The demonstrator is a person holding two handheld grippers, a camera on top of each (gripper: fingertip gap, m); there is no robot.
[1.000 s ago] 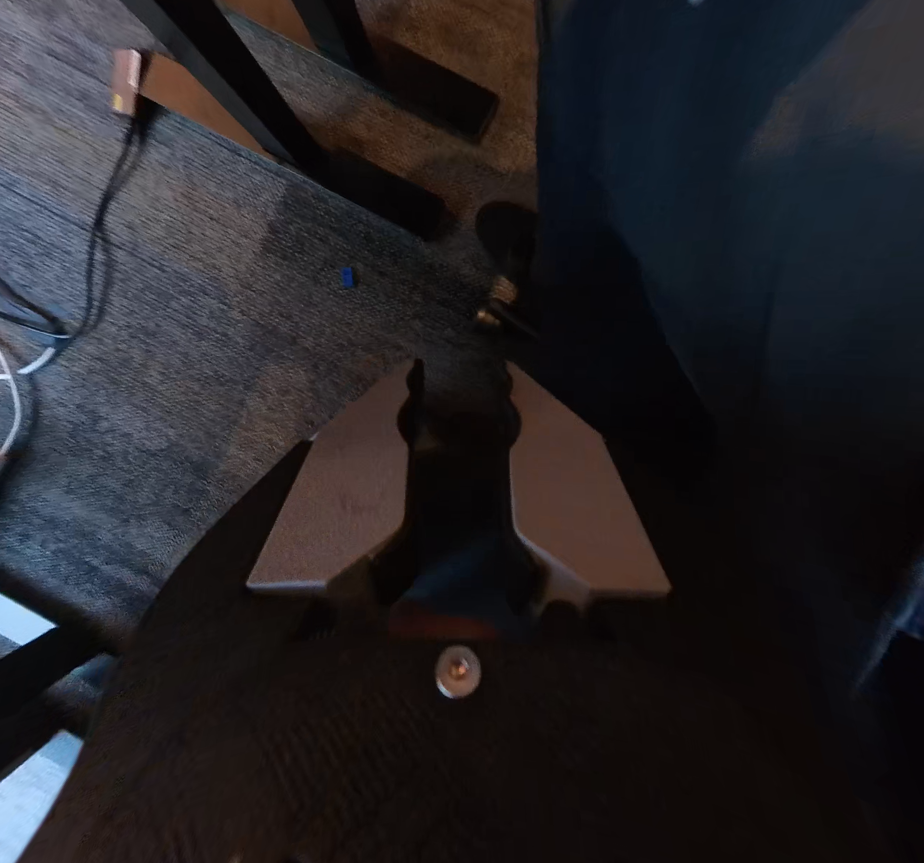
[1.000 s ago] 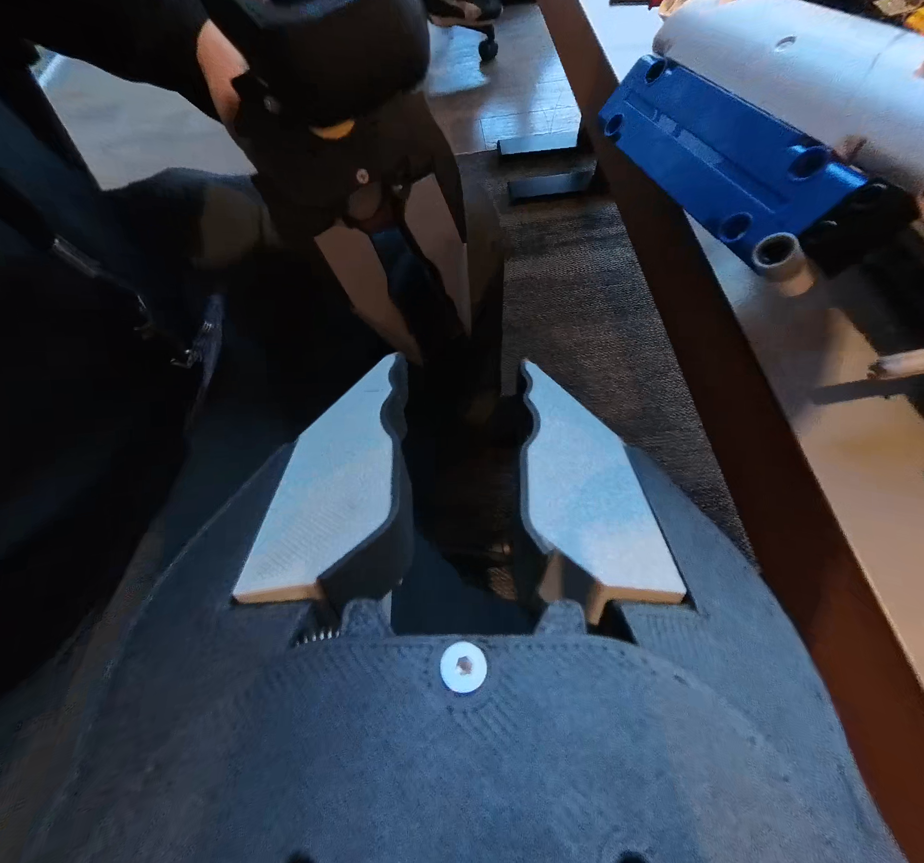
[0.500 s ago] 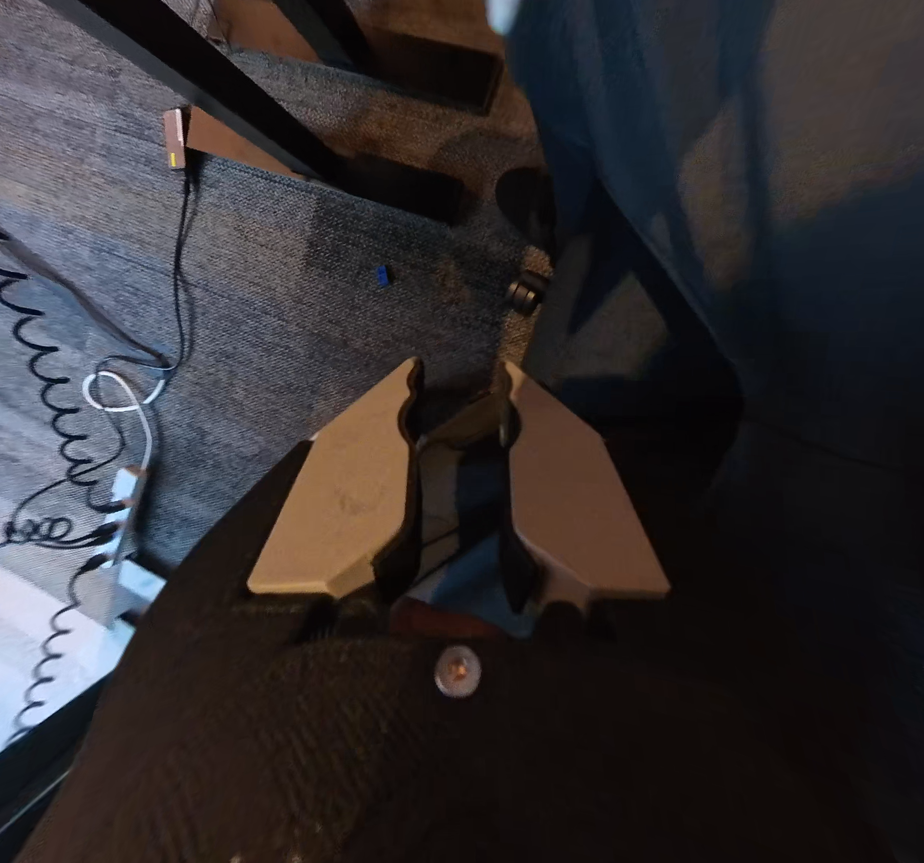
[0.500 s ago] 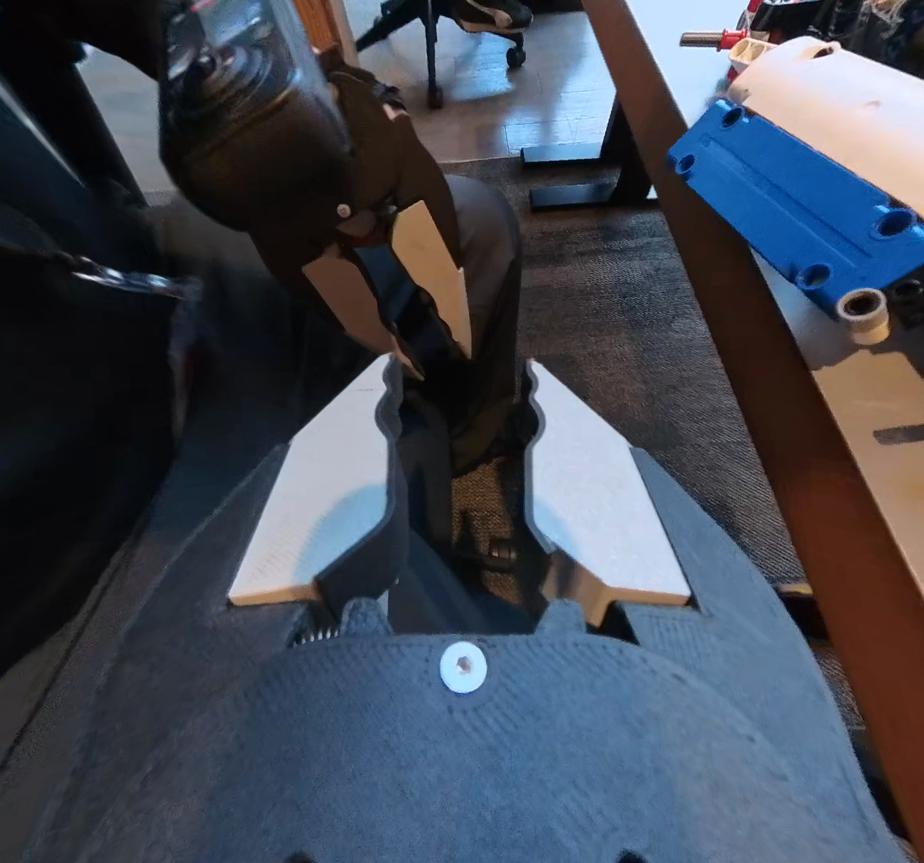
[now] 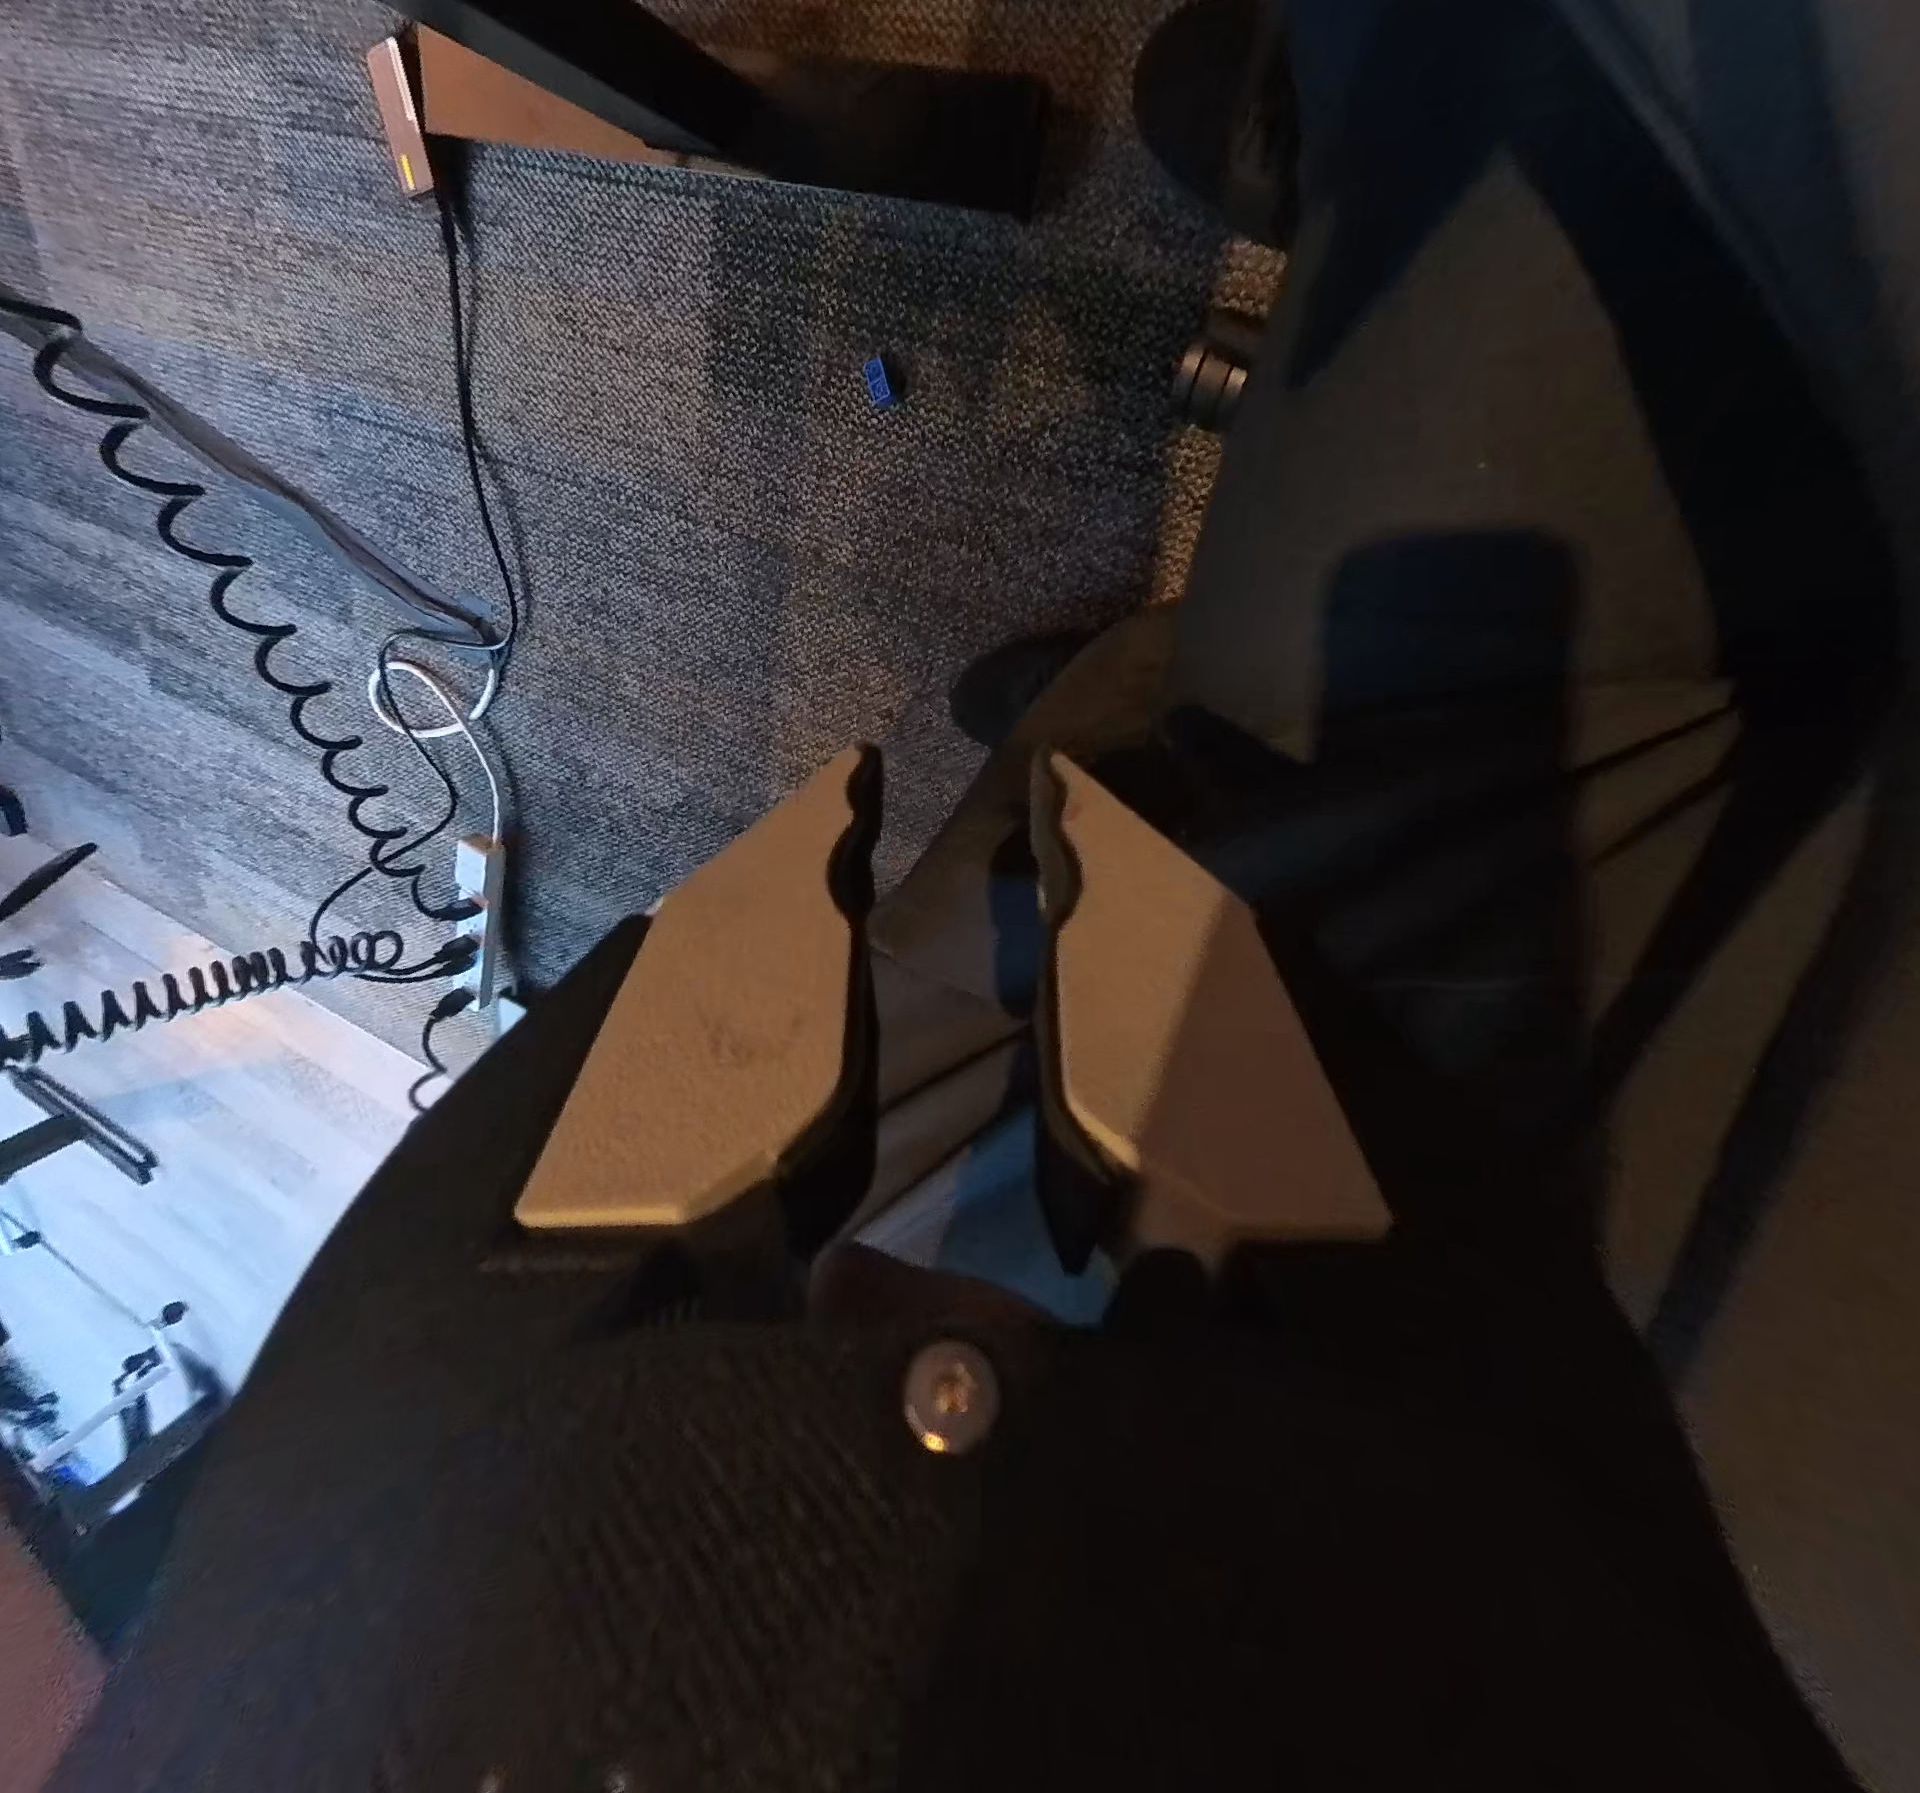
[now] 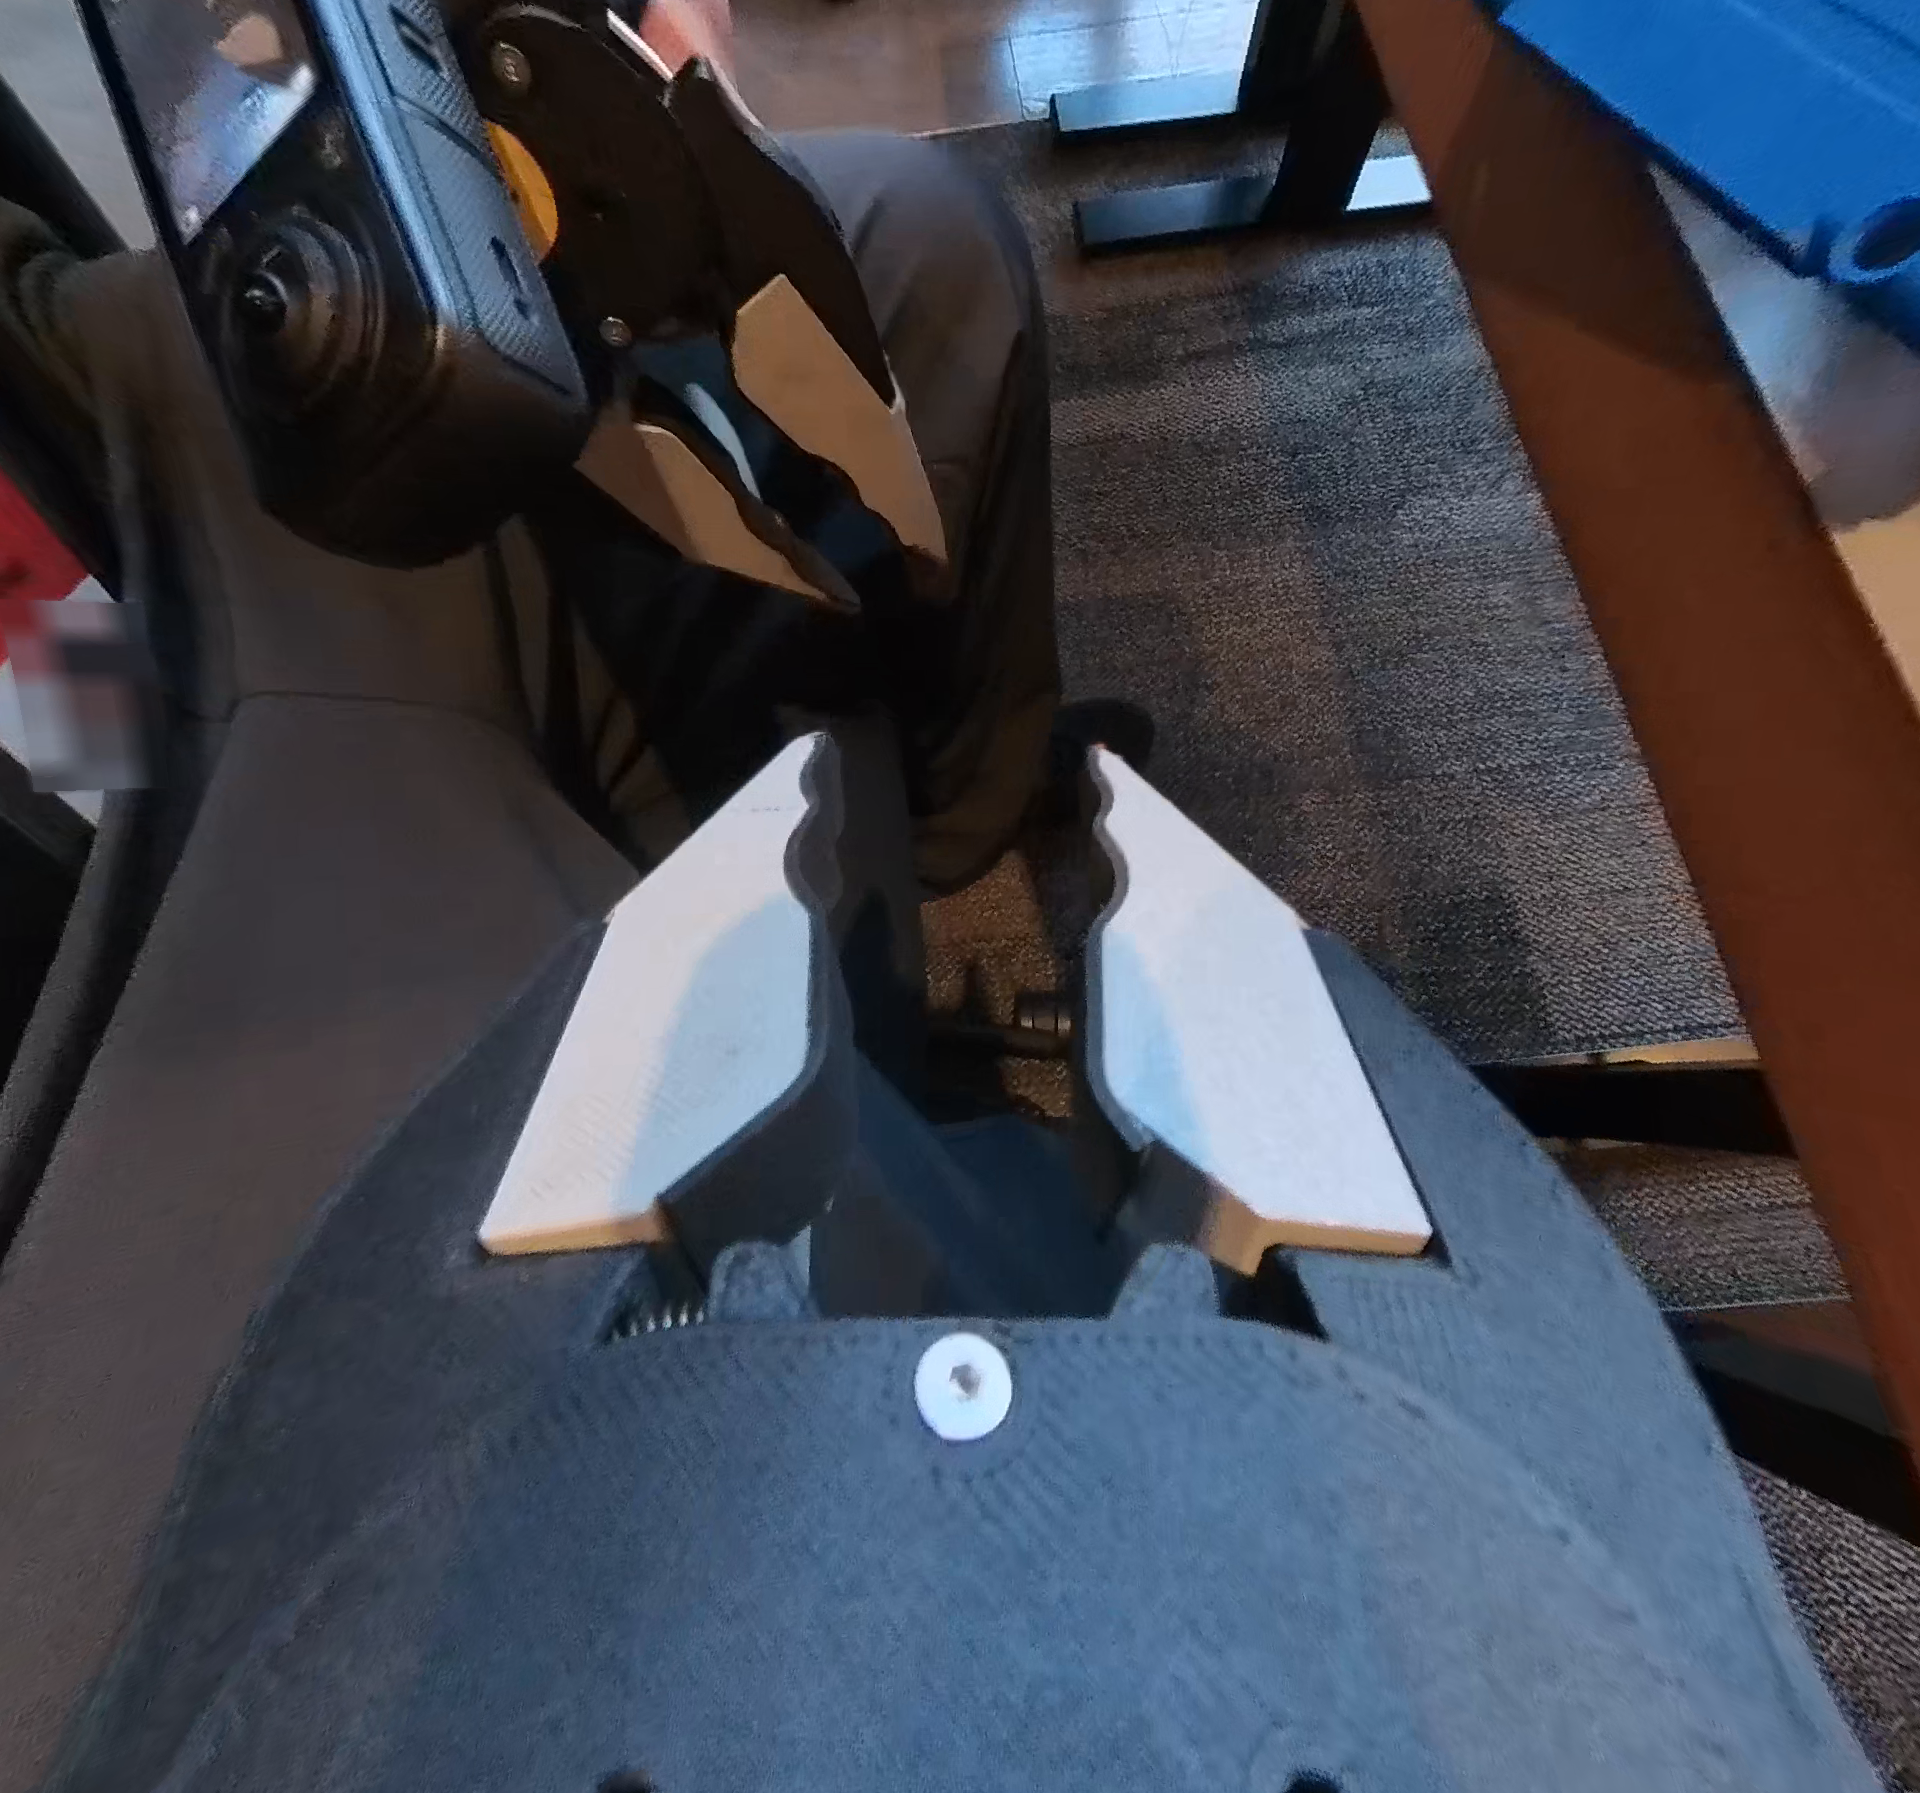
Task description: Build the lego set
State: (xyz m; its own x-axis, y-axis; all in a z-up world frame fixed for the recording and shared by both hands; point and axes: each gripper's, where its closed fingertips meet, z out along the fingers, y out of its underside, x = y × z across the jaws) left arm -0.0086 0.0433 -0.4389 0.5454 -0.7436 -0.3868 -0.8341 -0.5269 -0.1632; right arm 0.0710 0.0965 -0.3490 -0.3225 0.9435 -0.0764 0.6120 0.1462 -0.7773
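Evidently I'm hunting a dropped blue piece [image 5: 881,384] on the carpet [image 5: 644,538]; both left tongs [image 5: 951,787] and right tongs [image 6: 956,777] gape empty, so next I reach down.

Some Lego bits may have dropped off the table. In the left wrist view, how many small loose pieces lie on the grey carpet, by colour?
Loose on the grey carpet:
small blue plastic piece: 1
small black round plastic piece: 1
Total: 2
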